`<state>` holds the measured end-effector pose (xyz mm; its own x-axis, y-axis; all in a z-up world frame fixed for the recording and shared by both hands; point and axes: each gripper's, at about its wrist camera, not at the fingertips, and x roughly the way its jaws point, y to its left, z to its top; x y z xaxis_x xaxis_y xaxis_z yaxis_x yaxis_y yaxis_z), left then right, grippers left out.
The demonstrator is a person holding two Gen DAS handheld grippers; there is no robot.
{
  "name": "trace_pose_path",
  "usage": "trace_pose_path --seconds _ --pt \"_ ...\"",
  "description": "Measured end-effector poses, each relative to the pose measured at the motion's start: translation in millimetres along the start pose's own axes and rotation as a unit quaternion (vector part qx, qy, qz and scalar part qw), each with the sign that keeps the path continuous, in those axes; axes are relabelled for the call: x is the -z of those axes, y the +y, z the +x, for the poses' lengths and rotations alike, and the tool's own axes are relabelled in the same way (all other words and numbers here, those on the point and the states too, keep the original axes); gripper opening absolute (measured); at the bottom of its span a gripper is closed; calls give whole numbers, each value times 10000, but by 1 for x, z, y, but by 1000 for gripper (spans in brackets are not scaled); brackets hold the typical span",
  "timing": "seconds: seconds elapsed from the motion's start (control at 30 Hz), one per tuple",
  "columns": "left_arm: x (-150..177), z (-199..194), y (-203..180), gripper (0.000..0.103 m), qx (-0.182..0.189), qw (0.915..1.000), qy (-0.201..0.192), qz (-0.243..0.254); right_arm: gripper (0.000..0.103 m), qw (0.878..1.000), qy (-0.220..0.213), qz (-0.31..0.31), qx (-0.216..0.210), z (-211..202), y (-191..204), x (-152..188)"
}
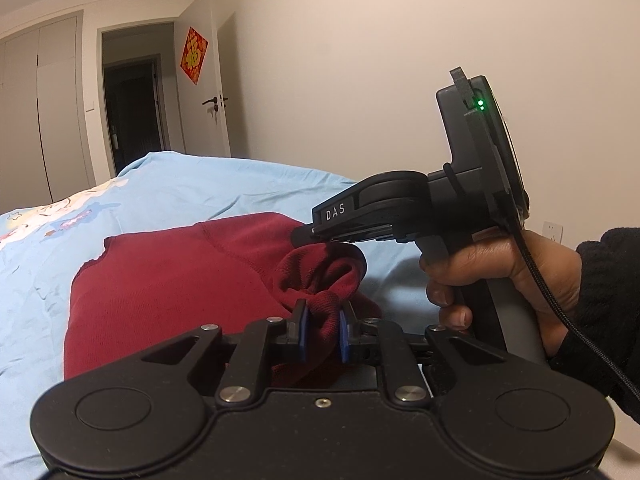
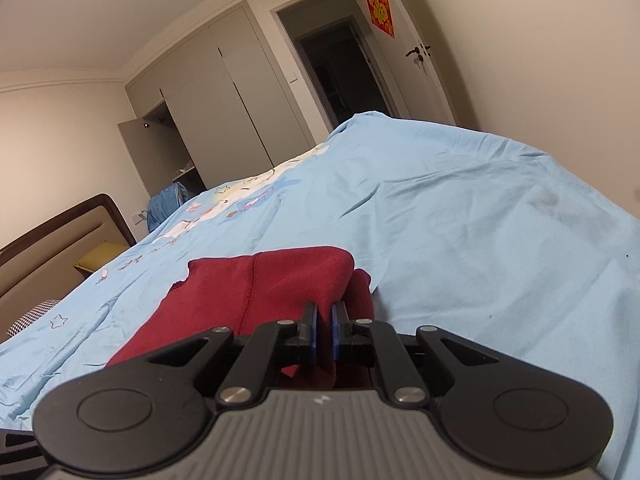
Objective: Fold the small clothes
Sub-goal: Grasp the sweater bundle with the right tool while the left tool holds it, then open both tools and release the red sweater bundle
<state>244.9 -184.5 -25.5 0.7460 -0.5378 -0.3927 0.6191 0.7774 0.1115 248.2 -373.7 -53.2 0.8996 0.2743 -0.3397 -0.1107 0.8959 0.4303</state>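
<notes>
A dark red knit garment [image 1: 160, 280] lies on the light blue bedsheet [image 1: 208, 192]. My left gripper [image 1: 323, 320] is shut on a bunched ribbed edge of the garment, cloth squeezed between its blue pads [image 1: 303, 332]. In the left wrist view the right gripper [image 1: 308, 236] comes in from the right, held by a hand [image 1: 500, 272], its tip pressed into the same bunched fold. In the right wrist view my right gripper [image 2: 323, 316] is shut on a fold of the red garment [image 2: 256, 280]; its blue pads [image 2: 314, 332] stand nearly together with cloth between them.
The bedsheet [image 2: 460, 240] stretches far and right, with a cartoon print [image 2: 240, 204] towards the headboard [image 2: 60, 232]. Beyond the bed stand a wardrobe [image 2: 208, 112], a dark open doorway [image 2: 340, 68] and a white door with a red decoration [image 2: 379, 10]. A dark sleeve [image 1: 608, 320] covers the arm.
</notes>
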Motion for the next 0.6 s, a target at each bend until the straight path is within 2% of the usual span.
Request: trace_pose_path --seconds 0.13,0.3,0.33,0.37,0.5,0.57,0.6 --pt "-6 2 7 25 -15 10000 -3 -60 10 10000 21 -54 42 0 3 1" --pt "-7 -1 16 48 -38 9995 -85 -315 18 9998 22 -23 180 -2 4 0" --pt "-8 -1 19 56 -74 9992 -102 -377 26 9997 21 -21 234 -3 3 0" --pt "-8 -3 22 64 -131 9988 -128 -454 38 9995 18 -28 319 -4 4 0" --pt "-10 -12 36 82 -357 9960 -262 -772 58 9989 -58 -126 455 -15 2 0" --pt "-11 -16 45 88 -535 9938 -296 -929 72 9984 -99 -211 517 -21 3 1" --pt "-10 -18 50 92 -648 9923 -302 -1014 74 9983 -115 -238 518 -25 4 2"
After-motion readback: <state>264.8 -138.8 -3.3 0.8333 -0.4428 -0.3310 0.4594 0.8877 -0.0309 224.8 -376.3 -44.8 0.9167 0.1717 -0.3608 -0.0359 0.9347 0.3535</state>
